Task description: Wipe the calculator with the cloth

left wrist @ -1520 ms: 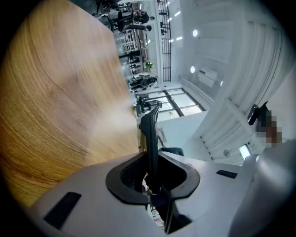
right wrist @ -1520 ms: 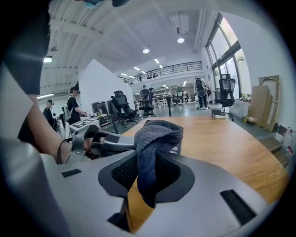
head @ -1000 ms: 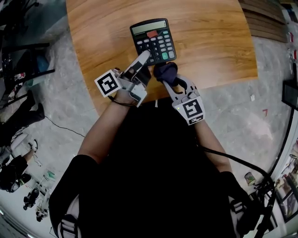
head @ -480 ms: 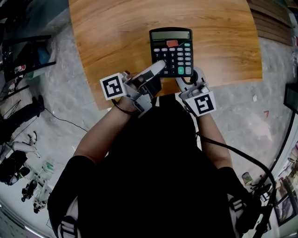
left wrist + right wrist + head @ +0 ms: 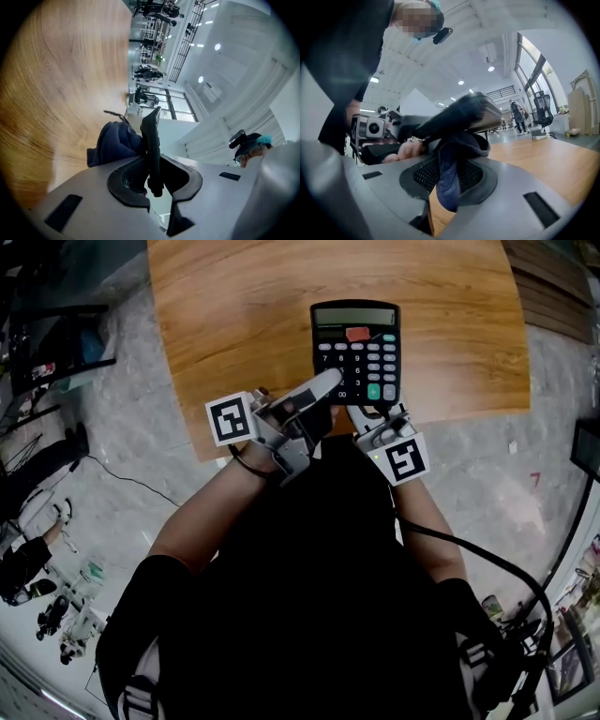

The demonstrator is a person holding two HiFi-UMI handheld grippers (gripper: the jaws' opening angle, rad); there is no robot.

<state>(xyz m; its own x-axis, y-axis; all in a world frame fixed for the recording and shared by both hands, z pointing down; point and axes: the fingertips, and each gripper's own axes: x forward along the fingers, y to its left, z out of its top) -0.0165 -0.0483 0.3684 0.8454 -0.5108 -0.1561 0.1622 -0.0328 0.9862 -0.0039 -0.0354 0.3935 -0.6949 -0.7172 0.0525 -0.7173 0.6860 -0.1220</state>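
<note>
— Where's the calculator (image 5: 356,343)?
— Upper middle of the head view, keys facing up. It's over the near edge of the table (image 5: 244,315), lifted clear of the wood.
— What holds it?
— The left gripper (image 5: 328,382), reaching in from the lower left. Its jaws are clamped on the calculator's lower left edge. In the left gripper view the calculator stands edge-on between the pads, mid-frame.
— And the right gripper (image 5: 380,416)?
— In the head view it sits just under the calculator's lower right corner. Its jaws are closed on the cloth (image 5: 450,180), a dark blue wad hanging between the pads and bunching above them.
— Does the cloth touch the calculator?
— Yes. In the right gripper view its top presses against the calculator's underside, centre frame. In the left gripper view it is bunched just left of the calculator, against its back.
— Anything else?
— A hand (image 5: 405,150) on the left gripper shows at the left of the right gripper view. The table fills the right side there.
</note>
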